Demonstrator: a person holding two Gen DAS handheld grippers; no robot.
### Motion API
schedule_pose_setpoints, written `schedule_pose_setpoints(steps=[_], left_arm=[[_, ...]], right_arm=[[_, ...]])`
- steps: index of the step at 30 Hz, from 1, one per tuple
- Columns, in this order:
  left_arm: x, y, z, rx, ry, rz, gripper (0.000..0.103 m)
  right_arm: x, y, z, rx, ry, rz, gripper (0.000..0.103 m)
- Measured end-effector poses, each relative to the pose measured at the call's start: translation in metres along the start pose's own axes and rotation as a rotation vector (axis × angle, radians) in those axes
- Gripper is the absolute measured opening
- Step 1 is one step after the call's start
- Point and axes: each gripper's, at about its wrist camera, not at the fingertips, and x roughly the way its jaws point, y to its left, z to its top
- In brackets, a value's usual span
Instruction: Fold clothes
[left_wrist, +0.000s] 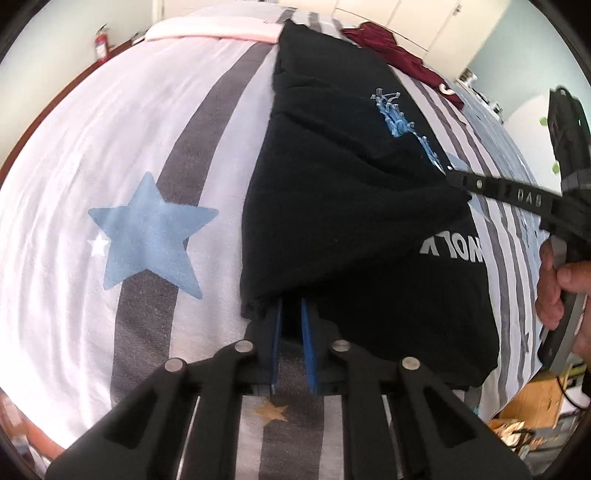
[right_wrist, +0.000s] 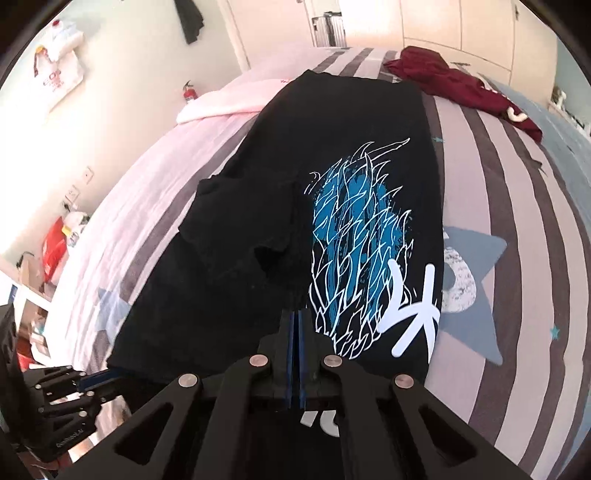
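Black T-shirt (right_wrist: 258, 221) lies lengthwise on the striped bed (left_wrist: 110, 147), hem end at 12 o'clock. Left gripper (left_wrist: 291, 314) pinches its near-left corner; right gripper (right_wrist: 297, 321), jaws clamped, pinches the near edge by the print. Judgement: lift both together, keep the edge taut, carry toward 12 o'clock.

I am seeing one black shirt (right_wrist: 332, 155), one maroon garment (right_wrist: 461, 86), one bed (left_wrist: 92, 147), two grippers (left_wrist: 291, 314) (right_wrist: 298, 321), one fire extinguisher (left_wrist: 100, 46).

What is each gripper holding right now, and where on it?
Both hold the black T-shirt: left gripper at its near corner, right gripper on a raised fold beside the print.
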Motion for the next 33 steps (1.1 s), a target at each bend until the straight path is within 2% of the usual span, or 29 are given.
schedule_pose_setpoints(steps=[3, 8, 11, 13, 15, 17, 19, 24, 31, 33], left_arm=[[0.002, 0.004, -0.001, -0.020, 0.006, 0.000, 0.011], [0.002, -0.006, -0.001, 0.003, 0.020, -0.007, 0.011], [0.003, -0.010, 0.000, 0.033, 0.025, -0.006, 0.011], [0.007, -0.014, 0.004, 0.033, 0.025, -0.007, 0.011], [0.008, -0.014, 0.004, 0.031, 0.025, -0.007, 0.011], [0.008, -0.015, 0.004, 0.030, 0.026, -0.007, 0.011], [0.010, -0.016, 0.004, 0.030, 0.027, -0.008, 0.011], [0.014, -0.016, 0.008, 0.036, 0.036, -0.018, 0.011], [0.017, -0.012, 0.013, 0.055, 0.039, -0.033, 0.011], [0.017, -0.010, 0.013, 0.052, 0.038, -0.036, 0.011]], right_arm=[[0.013, -0.001, -0.005, -0.007, 0.043, 0.002, 0.001], [0.027, -0.008, -0.024, 0.003, 0.130, 0.017, 0.002], [0.020, -0.016, -0.022, 0.051, 0.114, 0.050, 0.002], [0.012, -0.026, -0.013, 0.092, 0.073, 0.052, 0.004], [0.009, -0.035, 0.001, 0.138, 0.038, 0.054, 0.014], [0.010, -0.042, 0.015, 0.171, 0.008, 0.061, 0.038], [0.016, -0.044, 0.033, 0.174, -0.023, 0.077, 0.043], [0.047, -0.040, 0.069, 0.158, -0.019, 0.104, 0.044], [0.075, -0.028, 0.090, 0.118, -0.006, 0.128, 0.043], [0.081, -0.027, 0.093, 0.109, 0.001, 0.126, 0.031]])
